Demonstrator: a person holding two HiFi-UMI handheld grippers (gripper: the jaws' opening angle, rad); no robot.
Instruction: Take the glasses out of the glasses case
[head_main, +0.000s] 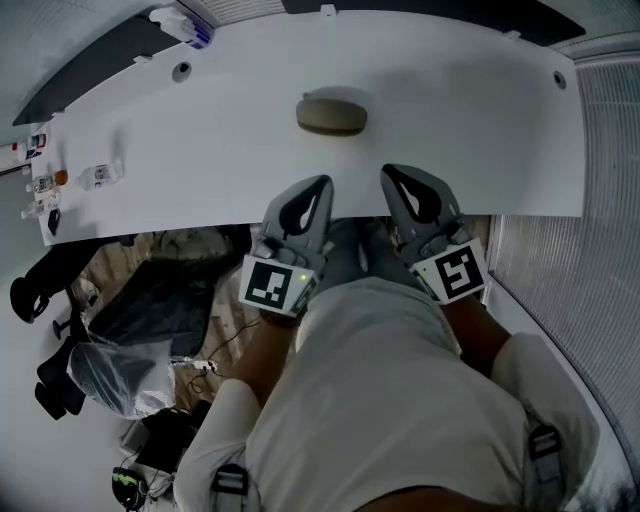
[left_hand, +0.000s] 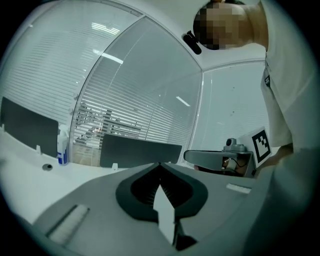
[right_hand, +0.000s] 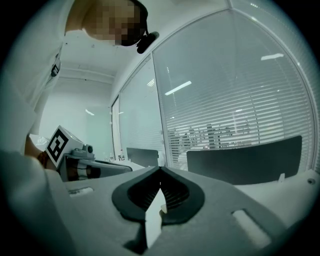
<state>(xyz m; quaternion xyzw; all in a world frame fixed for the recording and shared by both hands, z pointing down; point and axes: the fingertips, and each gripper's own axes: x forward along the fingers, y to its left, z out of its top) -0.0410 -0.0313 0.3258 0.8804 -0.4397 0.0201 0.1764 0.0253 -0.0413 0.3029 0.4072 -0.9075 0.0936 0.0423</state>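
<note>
A tan, closed glasses case (head_main: 332, 114) lies on the white table (head_main: 200, 150), toward its far middle. Both grippers hover side by side at the table's near edge, short of the case and apart from it. In the head view my left gripper (head_main: 321, 184) and my right gripper (head_main: 390, 172) each have their jaws together with nothing between them. The left gripper view shows its jaws (left_hand: 160, 164) meeting at a point, and the right gripper view shows the same (right_hand: 160, 169). The case itself is hidden in both gripper views.
A bottle with a blue label (head_main: 186, 24) stands at the table's far left corner, and small items (head_main: 97, 177) lie along its left side. Bags and a chair (head_main: 135, 330) sit on the floor at the left. Glass walls with blinds (right_hand: 235, 100) and dark divider panels (left_hand: 140, 150) ring the table.
</note>
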